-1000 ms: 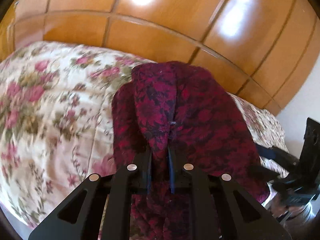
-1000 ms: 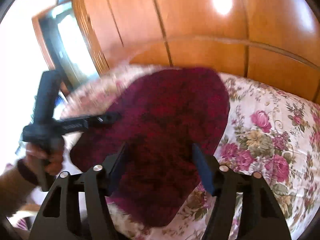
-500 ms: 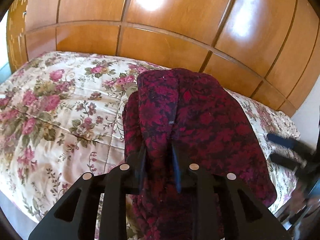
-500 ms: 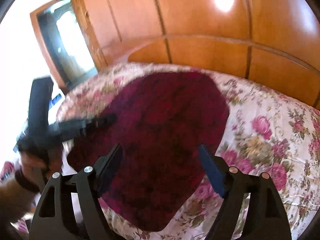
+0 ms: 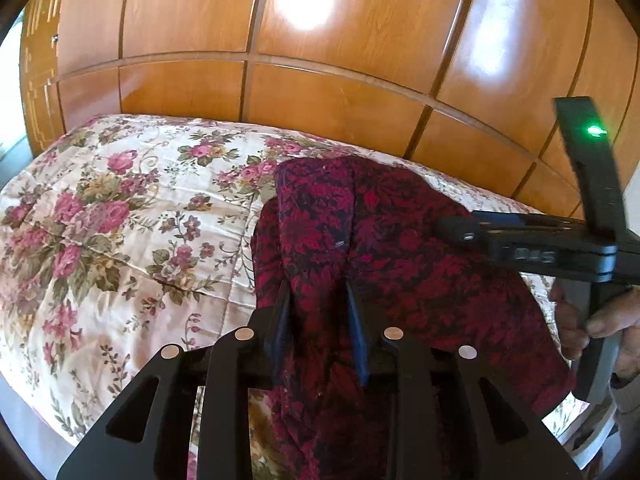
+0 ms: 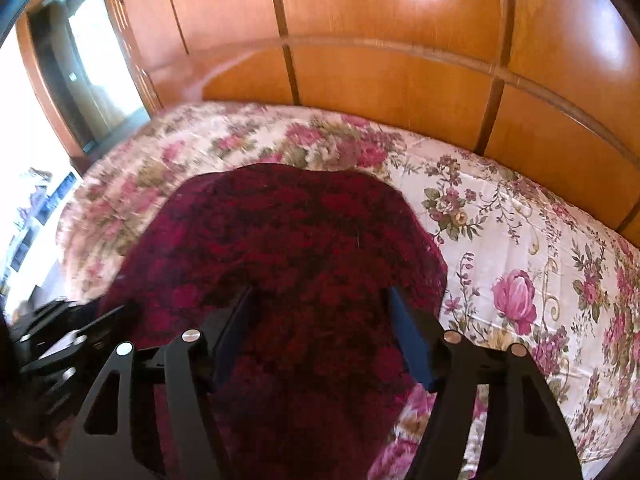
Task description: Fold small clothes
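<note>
Glossy wooden panelling (image 5: 336,92) backs my floral quilted bed (image 5: 120,240). On it lies a dark red patterned garment (image 5: 400,240), its near end cut off. My left gripper (image 5: 320,300) jaws are opening around a raised fold; right gripper (image 6: 320,304) jaws, closing, straddle blurred cloth without pressing.

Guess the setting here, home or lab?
Most likely a home bedroom. A bed with a floral quilted bedspread fills both views, glossy wooden wardrobe panelling runs behind it, and a doorway opens on the left of the right wrist view. A dark red patterned garment lies on the bed.
</note>
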